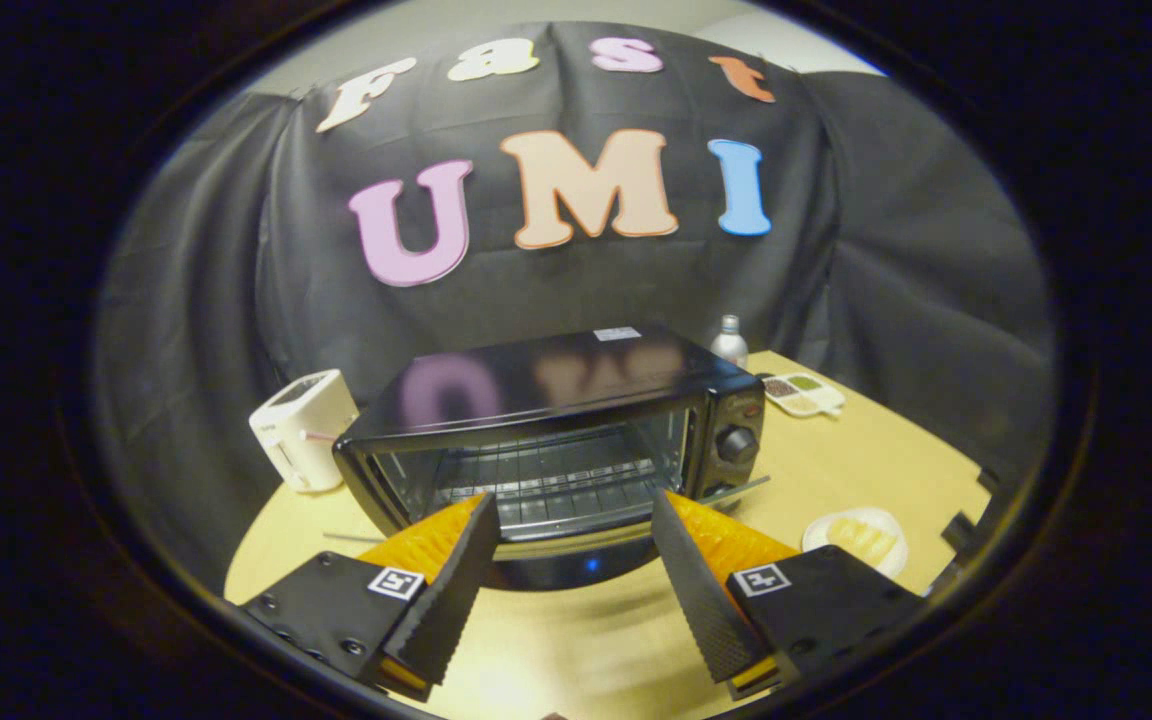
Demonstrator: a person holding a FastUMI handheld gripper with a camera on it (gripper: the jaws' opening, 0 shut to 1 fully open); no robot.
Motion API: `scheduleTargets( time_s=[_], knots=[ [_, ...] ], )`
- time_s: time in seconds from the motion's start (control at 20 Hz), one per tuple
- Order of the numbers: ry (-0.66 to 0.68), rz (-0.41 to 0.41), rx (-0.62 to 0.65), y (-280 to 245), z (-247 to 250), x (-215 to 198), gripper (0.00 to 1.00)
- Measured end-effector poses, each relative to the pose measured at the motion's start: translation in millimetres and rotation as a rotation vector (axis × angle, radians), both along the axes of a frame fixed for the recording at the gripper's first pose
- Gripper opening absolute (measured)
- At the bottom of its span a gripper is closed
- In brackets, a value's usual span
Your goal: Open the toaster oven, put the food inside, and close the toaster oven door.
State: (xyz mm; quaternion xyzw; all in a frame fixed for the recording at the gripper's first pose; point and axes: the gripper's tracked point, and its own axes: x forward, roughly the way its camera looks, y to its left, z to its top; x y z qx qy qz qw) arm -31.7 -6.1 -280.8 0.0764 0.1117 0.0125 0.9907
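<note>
A black toaster oven (546, 385) stands on the round wooden table (866, 460), just beyond my fingers. Its door (576, 562) looks dropped forward and down, and the wire rack (556, 475) inside shows plainly. My gripper (571, 500) hovers open in front of the oven mouth, with wide-spread fingers and nothing between them; the lowered door lies in the gap near the fingertips. The food, pale yellow slices on a small white plate (861, 540), sits on the table to the right of my right finger and apart from it.
A white pop-up toaster (301, 430) stands left of the oven. Behind the oven's right corner is a small bottle (729, 340), and next to it a white divided dish (804, 393) with condiments. The oven's knob (736, 444) faces me on its right panel.
</note>
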Motion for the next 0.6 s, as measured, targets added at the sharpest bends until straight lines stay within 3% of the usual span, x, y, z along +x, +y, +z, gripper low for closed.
scheduleTargets(
  time_s=[0.6],
  knots=[
    [0.151,-0.013,-0.012,-13,-66,-39,0.96]
  ],
)
